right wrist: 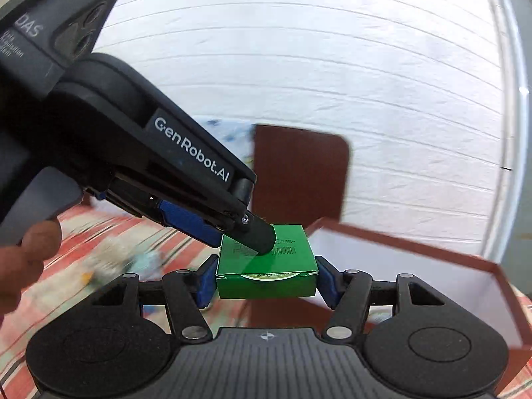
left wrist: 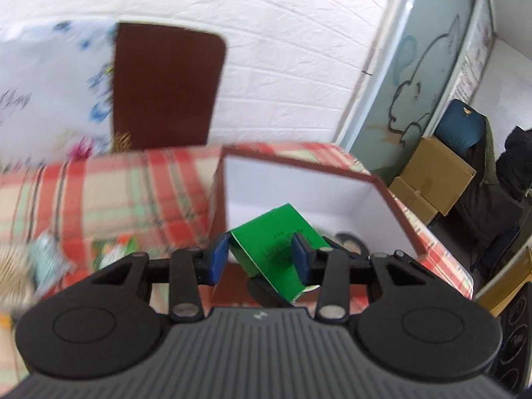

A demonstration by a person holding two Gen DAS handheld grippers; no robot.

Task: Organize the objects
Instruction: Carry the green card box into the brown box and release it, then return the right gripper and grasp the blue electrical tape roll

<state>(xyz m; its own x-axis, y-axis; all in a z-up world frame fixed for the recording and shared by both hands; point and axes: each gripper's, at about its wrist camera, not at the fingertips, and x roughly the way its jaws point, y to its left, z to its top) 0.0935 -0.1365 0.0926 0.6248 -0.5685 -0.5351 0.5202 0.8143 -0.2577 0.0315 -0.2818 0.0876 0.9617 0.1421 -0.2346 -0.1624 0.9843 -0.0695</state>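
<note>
A small green carton [right wrist: 286, 262] is clamped by its two sides in my right gripper [right wrist: 266, 277], held above the plaid tablecloth [right wrist: 139, 232] beside an open brown-rimmed box [right wrist: 415, 266] with a white inside. My left gripper [right wrist: 241, 237] reaches in from the upper left. One black fingertip [right wrist: 264, 239] lies over the carton's top and casts a shadow on it. In the left wrist view the tilted carton [left wrist: 272, 232] sits partly between my left gripper's [left wrist: 261, 252] blue pads [left wrist: 219, 259], over the box [left wrist: 299, 193]. I see no firm press.
A brown board [left wrist: 166, 86] leans on the white wall next to a flowered white bag [left wrist: 50, 83]. Blurred small items [left wrist: 43, 259] lie on the cloth at left. Cardboard boxes [left wrist: 432, 173] and a blue chair [left wrist: 462, 126] stand at right. A hand [right wrist: 26, 259] holds the left gripper.
</note>
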